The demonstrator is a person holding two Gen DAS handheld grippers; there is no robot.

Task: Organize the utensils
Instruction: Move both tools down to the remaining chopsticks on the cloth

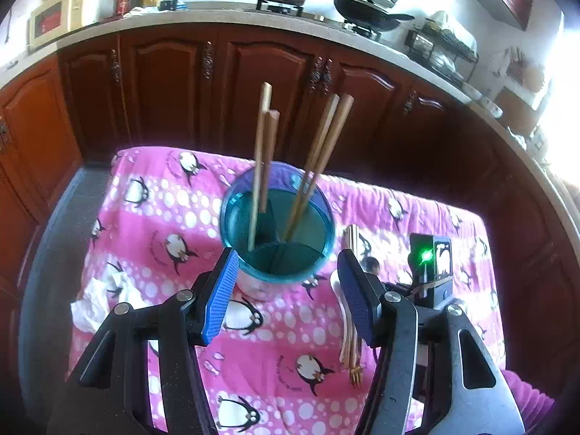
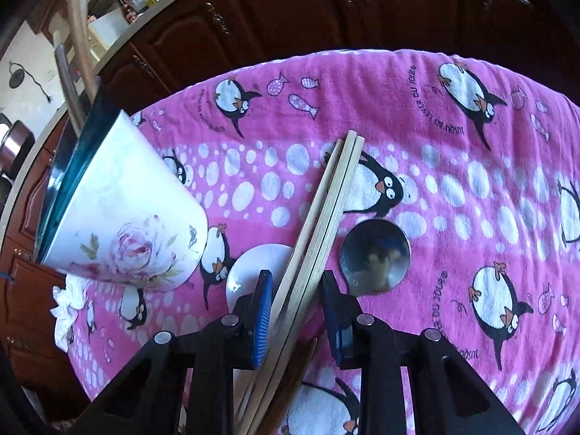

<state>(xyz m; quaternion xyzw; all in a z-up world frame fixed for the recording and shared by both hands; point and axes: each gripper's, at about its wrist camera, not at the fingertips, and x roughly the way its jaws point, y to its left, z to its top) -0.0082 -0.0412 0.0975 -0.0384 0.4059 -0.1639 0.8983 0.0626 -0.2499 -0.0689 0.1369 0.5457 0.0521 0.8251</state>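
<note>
A cup (image 1: 253,286) with a teal inside and a flowered white outside (image 2: 127,217) stands on the pink penguin cloth (image 1: 152,217). Several wooden chopsticks (image 1: 262,145) stand upright in it. My left gripper (image 1: 288,290) hangs open just in front of the cup's near rim, with nothing between its blue pads. To the right of the cup, more chopsticks (image 2: 326,199) lie flat in a bundle, with a white spoon (image 2: 253,264) on their left and a metal spoon (image 2: 375,257) on their right. My right gripper (image 2: 297,308) points down over this bundle. Its pads straddle the chopsticks narrowly, with slim gaps still showing.
A crumpled white tissue (image 1: 105,301) lies at the cloth's left edge. Dark wooden cabinets (image 1: 253,83) and a counter with a stove, pots and bottles run behind the table. The right tool's housing with a green light (image 1: 429,257) is close to the cup's right.
</note>
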